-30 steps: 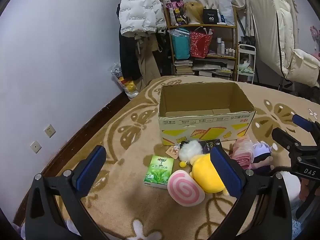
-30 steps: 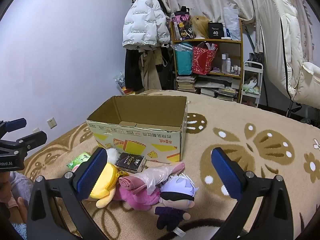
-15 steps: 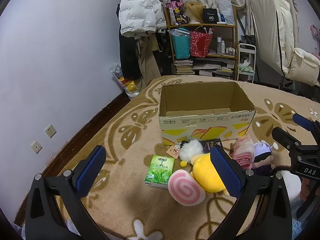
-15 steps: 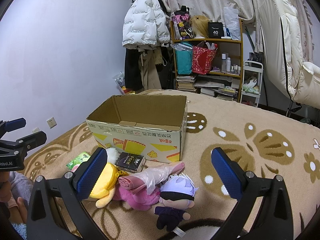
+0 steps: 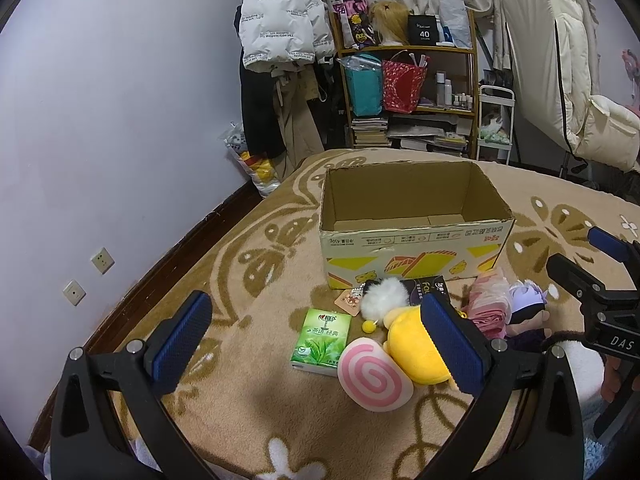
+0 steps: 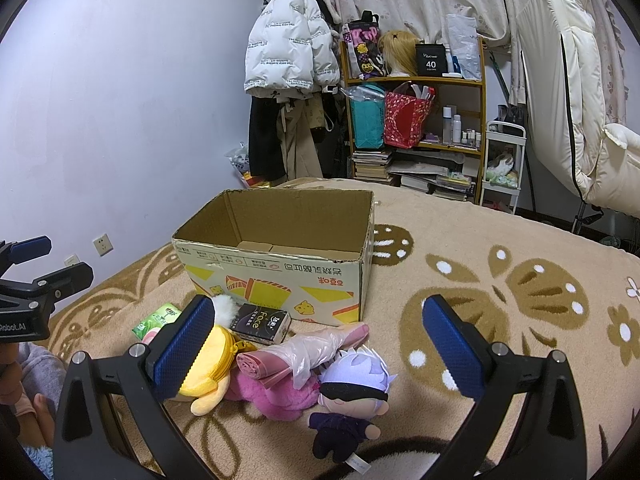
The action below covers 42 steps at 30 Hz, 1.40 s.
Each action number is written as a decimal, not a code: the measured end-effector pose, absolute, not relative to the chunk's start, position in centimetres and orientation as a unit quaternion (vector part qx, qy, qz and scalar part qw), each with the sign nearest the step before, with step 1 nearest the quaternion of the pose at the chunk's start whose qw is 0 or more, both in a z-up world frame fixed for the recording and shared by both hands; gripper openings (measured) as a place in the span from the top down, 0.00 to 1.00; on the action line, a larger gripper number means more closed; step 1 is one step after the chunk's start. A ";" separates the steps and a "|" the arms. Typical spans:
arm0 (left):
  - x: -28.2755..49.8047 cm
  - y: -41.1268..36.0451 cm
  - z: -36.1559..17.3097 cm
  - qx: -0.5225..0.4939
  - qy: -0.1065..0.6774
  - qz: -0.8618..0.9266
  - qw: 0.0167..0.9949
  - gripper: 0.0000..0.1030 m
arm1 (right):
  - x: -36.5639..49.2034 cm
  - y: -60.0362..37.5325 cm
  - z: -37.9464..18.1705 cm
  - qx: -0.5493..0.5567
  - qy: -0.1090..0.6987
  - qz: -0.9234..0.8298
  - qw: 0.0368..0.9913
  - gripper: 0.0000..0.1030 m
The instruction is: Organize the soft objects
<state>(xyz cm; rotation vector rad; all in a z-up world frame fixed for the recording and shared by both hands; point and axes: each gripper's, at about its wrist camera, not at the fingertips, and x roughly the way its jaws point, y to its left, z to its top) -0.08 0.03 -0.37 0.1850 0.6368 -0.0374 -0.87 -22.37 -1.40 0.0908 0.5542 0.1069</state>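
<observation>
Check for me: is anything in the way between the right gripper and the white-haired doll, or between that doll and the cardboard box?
Nothing visible blocks the open right gripper from the white-haired doll. Toward the cardboard box, the pink bag roll and black tissue pack lie between, low enough to lift over.

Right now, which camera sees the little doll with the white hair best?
The right wrist view. There the doll lies near and whole: white hair, dark blindfold, dark body, feet toward the camera. In the left wrist view the doll is far to the right, half hidden behind the pink bundle, so only the hair shows clearly.
</observation>
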 end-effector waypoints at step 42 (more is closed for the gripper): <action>-0.1 -0.1 -0.6 0.094 0.316 -0.019 0.944 0.00 | -0.8 -22.4 -1.4 0.044 0.275 0.052 0.959 0.00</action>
